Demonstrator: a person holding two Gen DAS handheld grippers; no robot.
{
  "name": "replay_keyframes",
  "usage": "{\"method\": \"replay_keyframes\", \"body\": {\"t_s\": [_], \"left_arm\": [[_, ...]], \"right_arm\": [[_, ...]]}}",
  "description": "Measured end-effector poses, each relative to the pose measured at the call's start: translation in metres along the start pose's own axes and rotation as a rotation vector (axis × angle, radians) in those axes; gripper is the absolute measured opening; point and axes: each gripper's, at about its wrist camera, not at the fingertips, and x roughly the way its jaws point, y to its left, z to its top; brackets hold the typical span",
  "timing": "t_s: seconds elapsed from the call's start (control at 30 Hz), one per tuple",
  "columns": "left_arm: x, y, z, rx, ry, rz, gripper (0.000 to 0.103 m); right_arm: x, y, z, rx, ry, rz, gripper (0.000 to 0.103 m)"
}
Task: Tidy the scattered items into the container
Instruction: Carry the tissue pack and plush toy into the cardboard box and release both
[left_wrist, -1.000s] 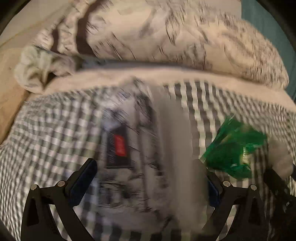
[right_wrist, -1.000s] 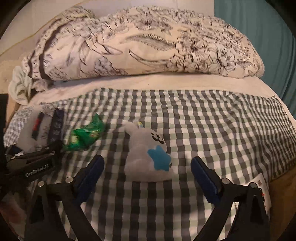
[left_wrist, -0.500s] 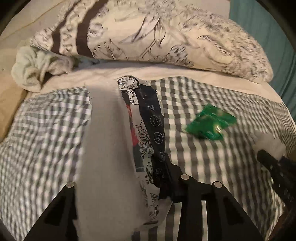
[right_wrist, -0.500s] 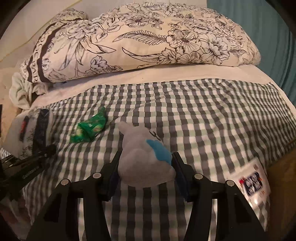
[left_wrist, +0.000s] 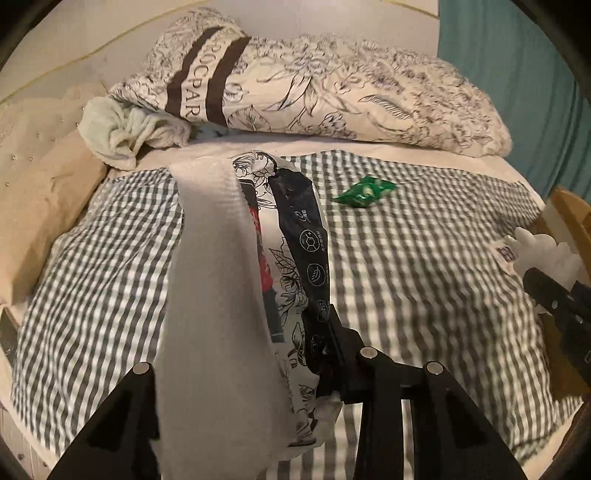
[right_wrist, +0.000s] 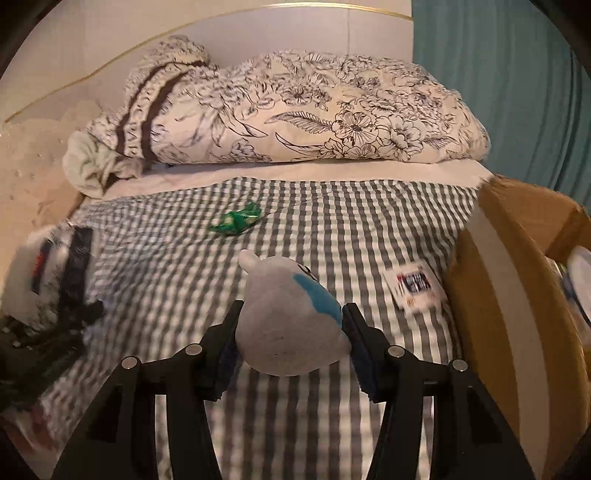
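Note:
My left gripper (left_wrist: 236, 354) is shut on a soft white pack with a flower print and a dark strip (left_wrist: 258, 280), held above the checked bedcover. The pack also shows at the left of the right wrist view (right_wrist: 55, 273). My right gripper (right_wrist: 290, 332) is shut on a grey plush toy with a blue star (right_wrist: 288, 325), lifted over the bed; its white end shows in the left wrist view (left_wrist: 543, 254). A green wrapper (right_wrist: 236, 219) lies on the cover, also in the left wrist view (left_wrist: 365, 190). A small white sachet (right_wrist: 415, 290) lies beside the cardboard box (right_wrist: 517, 295) at the right.
A rolled floral duvet (right_wrist: 295, 110) and a pale green towel (left_wrist: 125, 133) lie along the back of the bed. A teal curtain (right_wrist: 517, 92) hangs at the right. A padded beige headboard (left_wrist: 37, 177) is at the left.
Both grippers closed, the left on the pack and the right on the plush toy, and lifted them. The right gripper swung rightward, bringing the cardboard box into view.

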Motion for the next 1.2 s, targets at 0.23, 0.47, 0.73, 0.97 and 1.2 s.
{"method": "replay_keyframes", "body": {"t_s": [0.23, 0.47, 0.73, 0.97, 1.2], "left_arm": [[-0.056, -0.009, -0.018, -0.013, -0.062, 0.01, 0.037], [-0.098, -0.028, -0.021, 0.013, -0.112, 0.002, 0.037], [-0.12, -0.089, -0.014, 0.047, -0.132, -0.064, 0.037], [-0.135, -0.17, 0.003, 0.122, -0.16, -0.147, 0.037], [-0.148, -0.262, 0.014, 0.212, -0.17, -0.265, 0.037]], "right_arm": [[-0.058, 0.008, -0.02, -0.001, -0.028, 0.026, 0.052], [-0.105, -0.004, -0.033, 0.017, -0.069, 0.029, 0.052], [-0.15, -0.041, -0.032, 0.042, -0.127, 0.002, 0.052], [-0.174, -0.098, -0.027, 0.082, -0.151, -0.053, 0.052], [-0.187, -0.168, -0.021, 0.136, -0.161, -0.142, 0.052]]}}
